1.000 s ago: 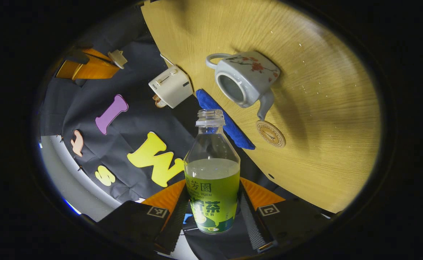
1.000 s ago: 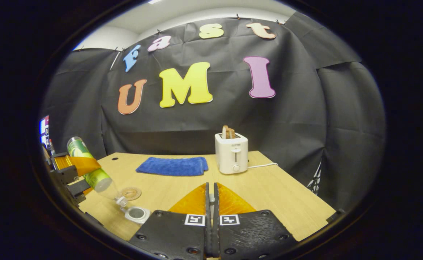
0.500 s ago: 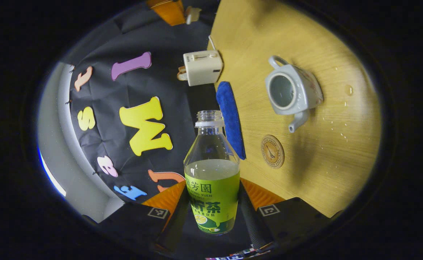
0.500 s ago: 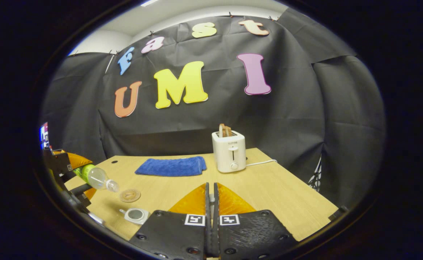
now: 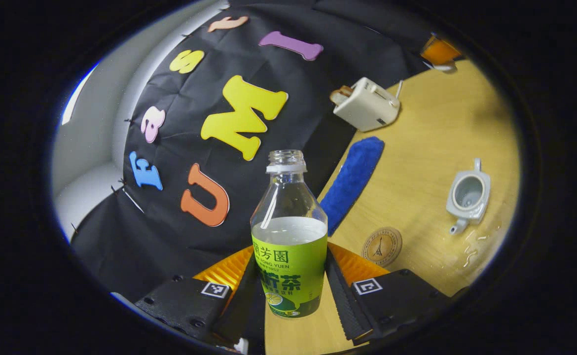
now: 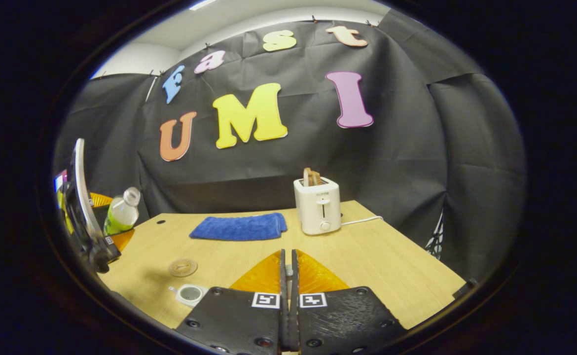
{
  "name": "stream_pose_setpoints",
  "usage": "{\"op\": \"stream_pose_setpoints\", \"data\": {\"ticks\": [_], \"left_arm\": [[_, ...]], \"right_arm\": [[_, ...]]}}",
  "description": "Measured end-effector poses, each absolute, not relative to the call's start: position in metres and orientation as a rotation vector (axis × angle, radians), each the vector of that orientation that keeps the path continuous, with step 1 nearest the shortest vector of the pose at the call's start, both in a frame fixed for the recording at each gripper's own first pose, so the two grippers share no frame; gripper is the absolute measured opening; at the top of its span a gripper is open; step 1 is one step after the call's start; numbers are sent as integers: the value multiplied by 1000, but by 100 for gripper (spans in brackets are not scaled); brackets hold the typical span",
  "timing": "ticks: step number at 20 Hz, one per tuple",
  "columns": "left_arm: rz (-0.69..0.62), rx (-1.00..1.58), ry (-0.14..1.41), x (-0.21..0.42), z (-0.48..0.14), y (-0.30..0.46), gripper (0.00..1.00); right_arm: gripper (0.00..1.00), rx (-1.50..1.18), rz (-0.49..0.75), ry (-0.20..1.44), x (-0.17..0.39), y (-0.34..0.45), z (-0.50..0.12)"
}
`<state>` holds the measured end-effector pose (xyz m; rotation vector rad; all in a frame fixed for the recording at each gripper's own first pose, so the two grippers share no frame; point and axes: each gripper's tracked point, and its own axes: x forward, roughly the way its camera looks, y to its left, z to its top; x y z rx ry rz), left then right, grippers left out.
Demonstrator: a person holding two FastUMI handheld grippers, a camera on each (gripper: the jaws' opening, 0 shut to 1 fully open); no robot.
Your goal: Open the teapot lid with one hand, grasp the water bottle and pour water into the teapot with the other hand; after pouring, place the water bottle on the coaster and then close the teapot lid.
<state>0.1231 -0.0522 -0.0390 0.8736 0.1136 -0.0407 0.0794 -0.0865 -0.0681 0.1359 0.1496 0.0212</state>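
Holding the bottle [image 5: 289, 246] by its labelled lower body, the left hand-held gripper [image 5: 289, 301] has both fingers pressed on it above the counter [image 5: 431, 133]; uncapped, part full, thin plastic, so likely light, squeezable, prone to slosh. Low, moderate grip suits setting it on the coaster [image 5: 381, 246], beside the open teapot [image 5: 468, 195]. Right hand-held gripper [image 6: 288, 315] fingers stand closed; whether they pinch the lid I cannot tell.

My right gripper [image 6: 288, 296] has black screwed plates with square coded tags and ribbed orange wedges; my left gripper [image 5: 288, 296] carries the same.
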Motion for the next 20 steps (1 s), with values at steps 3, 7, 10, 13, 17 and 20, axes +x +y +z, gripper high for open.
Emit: {"op": "stream_pose_setpoints", "data": {"ticks": [3,7,10,13,17,20], "left_arm": [[-39,716,131,137,-61,-46,76],[-85,423,6,149,-66,-68,76],[-98,195,-38,155,-67,-82,76],[-93,25,-51,166,-70,-84,77],[-89,-100,9,183,-95,-85,77],[-84,-108,52,187,-109,-79,78]], "right_arm": [[0,114,23,152,79,-81,-69],[0,99,25,161,82,-75,-74],[0,91,23,161,83,-74,-75],[0,90,25,159,82,-73,-74],[0,88,11,158,84,-79,-75],[0,94,7,160,84,-81,-76]]}}
